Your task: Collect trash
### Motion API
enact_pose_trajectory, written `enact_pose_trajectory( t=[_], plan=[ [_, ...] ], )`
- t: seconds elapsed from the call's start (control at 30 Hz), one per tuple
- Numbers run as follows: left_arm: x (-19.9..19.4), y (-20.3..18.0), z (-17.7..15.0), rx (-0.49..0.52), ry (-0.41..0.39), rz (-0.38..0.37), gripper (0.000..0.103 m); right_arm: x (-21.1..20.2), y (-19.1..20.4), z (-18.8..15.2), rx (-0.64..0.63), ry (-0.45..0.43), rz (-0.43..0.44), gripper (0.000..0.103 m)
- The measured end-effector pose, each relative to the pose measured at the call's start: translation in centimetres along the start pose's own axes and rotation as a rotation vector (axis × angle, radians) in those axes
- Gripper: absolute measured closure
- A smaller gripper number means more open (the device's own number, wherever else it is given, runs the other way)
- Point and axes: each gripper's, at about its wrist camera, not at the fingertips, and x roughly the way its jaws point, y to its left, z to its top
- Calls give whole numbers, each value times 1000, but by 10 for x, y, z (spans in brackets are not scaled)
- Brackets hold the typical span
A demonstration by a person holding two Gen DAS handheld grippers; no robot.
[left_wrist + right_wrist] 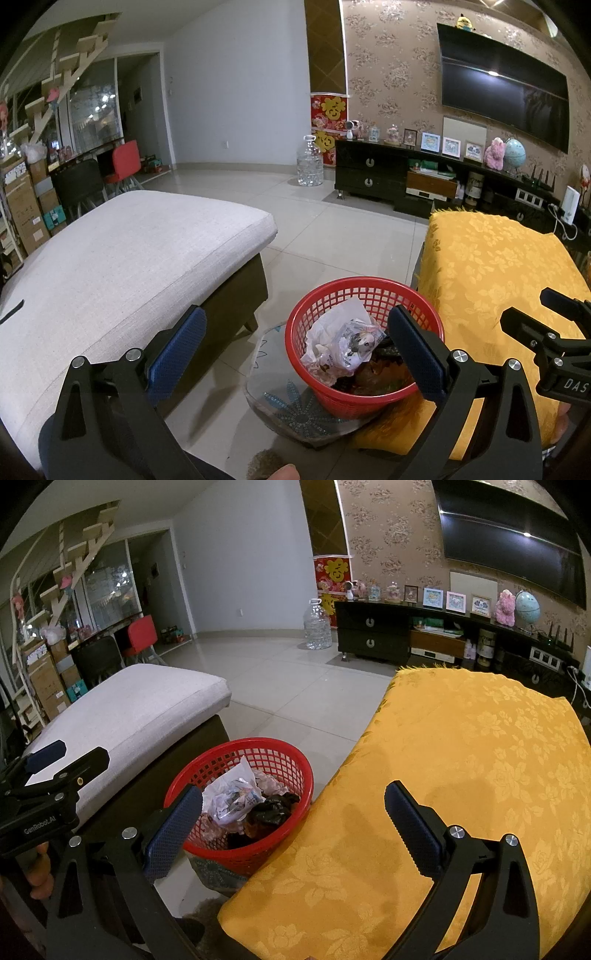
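A red mesh basket point(354, 400) point(258, 743) stands low on the floor between a grey cushion and a yellow-covered table. It holds a crumpled white printed wrapper point(351, 341) point(232, 797), a black bag point(275, 806) and brownish scraps. My left gripper point(297, 350) hovers open just above and in front of the basket, with nothing between its blue pads. My right gripper point(293, 830) is open too, empty, straddling the basket's right rim and the yellow table's edge. Each gripper shows at the edge of the other's view: the right gripper point(535, 310), the left gripper point(68, 757).
The basket rests on a glass piece with a blue flower pattern point(295, 410). A grey cushioned seat point(129, 258) lies left, a yellow floral cloth point(480, 775) right. Beyond are tiled floor, a black TV cabinet point(373, 173), a big water bottle point(310, 162) and stacked boxes point(26, 206).
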Motion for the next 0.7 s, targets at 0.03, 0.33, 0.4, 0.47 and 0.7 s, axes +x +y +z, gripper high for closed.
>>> enact_pose_trajectory(
  t=[0.03, 0.33, 0.4, 0.47, 0.7],
  plan=[
    [0, 0, 0, 1, 0, 0, 8, 0, 0, 0, 1, 1, 0, 7],
    [0, 0, 0, -2, 0, 2, 8, 0, -1, 0, -1, 0, 0, 7],
    [0, 0, 0, -2, 0, 1, 8, 0, 0, 0, 0, 0, 1, 7],
    [1, 1, 0, -2, -1, 2, 8, 0, 0, 0, 0, 0, 0, 7],
    [1, 1, 0, 1, -3, 4, 8, 0, 0, 0, 0, 0, 0, 7]
  ],
)
